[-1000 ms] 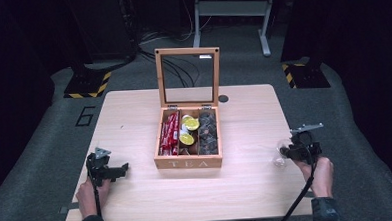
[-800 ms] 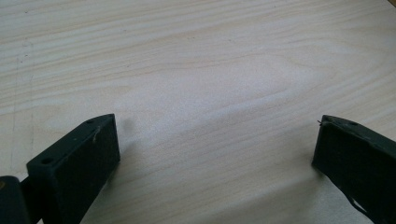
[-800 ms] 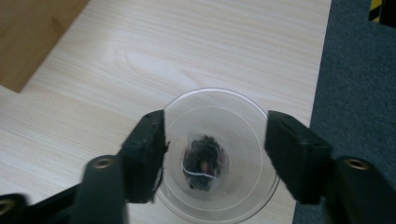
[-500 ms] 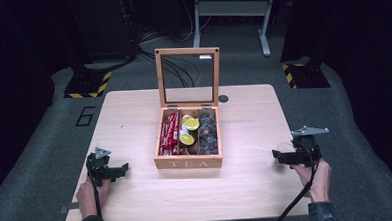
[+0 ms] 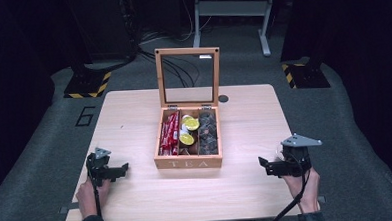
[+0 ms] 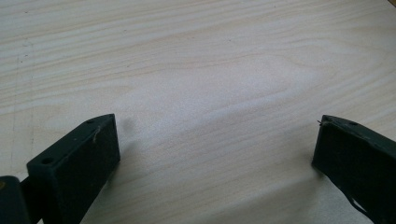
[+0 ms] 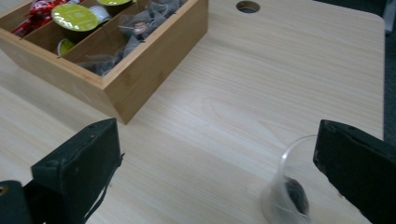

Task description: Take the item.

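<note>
Two grippers: both stand wide, and neither holds anything.
Left gripper (image 5: 125,167): it rests low over bare table (image 5: 245,128), left of the box (image 5: 189,163). In its own view the jaws are far apart with only wood grain between them.
Right gripper (image 5: 264,166): its jaws have just been opening. The glass (image 7: 289,186) is between them, tight up by one jaw, but the other jaw is well clear of it, so there is no grip.
Glass: it stands upright on the table to the right of the box and well apart from it, near the table's right edge. In the high view it is a faint shape just beside the right gripper's body.
In the glass: a small dark lump (image 7: 295,196) lies at the bottom. It is too blurred to name, though it could be one of the dark bags.
Box: its lid (image 5: 186,53) is propped upright at the back. There are red sachets (image 5: 170,134) in the left slot, yellow-topped pods (image 5: 191,124) in the middle and dark bags (image 5: 208,135) on the right.
Done, by my reading: the lid is up, the glass is set down and something has already been dropped into it. The release looks finished.
Left to do: hard to call! The box is open, so shutting the lid is a likely last step. Otherwise another item may come out of a slot.
Watch for: the glass is light and close to that one jaw, so a careless swing of the right hand could tip it.
</note>
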`<state>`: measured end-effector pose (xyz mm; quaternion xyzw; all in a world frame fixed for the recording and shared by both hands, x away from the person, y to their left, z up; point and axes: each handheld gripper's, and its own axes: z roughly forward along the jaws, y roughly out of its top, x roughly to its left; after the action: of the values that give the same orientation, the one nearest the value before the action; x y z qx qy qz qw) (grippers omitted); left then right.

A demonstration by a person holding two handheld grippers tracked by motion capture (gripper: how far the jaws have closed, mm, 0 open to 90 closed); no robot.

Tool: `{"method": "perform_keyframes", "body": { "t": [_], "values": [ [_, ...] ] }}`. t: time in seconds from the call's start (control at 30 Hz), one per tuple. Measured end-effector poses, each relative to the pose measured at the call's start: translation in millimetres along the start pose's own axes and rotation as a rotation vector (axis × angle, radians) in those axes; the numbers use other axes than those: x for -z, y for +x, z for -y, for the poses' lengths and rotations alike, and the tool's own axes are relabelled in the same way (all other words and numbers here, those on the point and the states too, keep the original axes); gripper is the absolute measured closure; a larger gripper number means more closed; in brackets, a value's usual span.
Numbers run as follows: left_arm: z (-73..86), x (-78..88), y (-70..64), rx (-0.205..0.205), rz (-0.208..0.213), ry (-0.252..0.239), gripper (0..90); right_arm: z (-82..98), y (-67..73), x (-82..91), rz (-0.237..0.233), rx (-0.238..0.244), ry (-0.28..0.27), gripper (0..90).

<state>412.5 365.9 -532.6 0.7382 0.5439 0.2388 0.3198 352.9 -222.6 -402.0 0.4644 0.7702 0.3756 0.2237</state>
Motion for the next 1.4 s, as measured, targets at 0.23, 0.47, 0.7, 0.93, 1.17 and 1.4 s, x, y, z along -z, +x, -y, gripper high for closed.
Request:
{"method": "perform_keyframes", "body": {
  "t": [0.23, 0.47, 0.7, 0.93, 1.17, 1.4],
  "values": [
    [0.0, 0.2, 0.1, -0.002, 0.001, 0.003, 0.2, 0.4, 18.2, -7.1, -0.031, 0.023, 0.005, 0.5],
    [-0.1, 0.1, 0.2, -0.003, 0.0, 0.002, 0.2, 6.2, 33.7, -20.0, -0.066, 0.037, 0.013, 0.1],
    [0.0, 0.2, 0.2, -0.003, 0.0, 0.002, 0.2, 19.8, 49.5, -41.8, -0.105, 0.031, 0.037, 0.0],
    [-0.1, 0.2, 0.2, -0.002, 0.001, 0.003, 0.2, 35.4, 65.7, -65.1, -0.141, 0.037, 0.078, 0.0],
    [-0.1, 0.2, 0.2, -0.003, 0.0, 0.004, 0.2, 51.5, 77.0, -85.9, -0.167, 0.029, 0.119, 0.0],
    [-0.1, 0.2, 0.3, -0.003, 0.001, 0.004, 0.2, 70.0, 82.3, -107.2, -0.169, 0.041, 0.154, 0.0]
  ]
}}
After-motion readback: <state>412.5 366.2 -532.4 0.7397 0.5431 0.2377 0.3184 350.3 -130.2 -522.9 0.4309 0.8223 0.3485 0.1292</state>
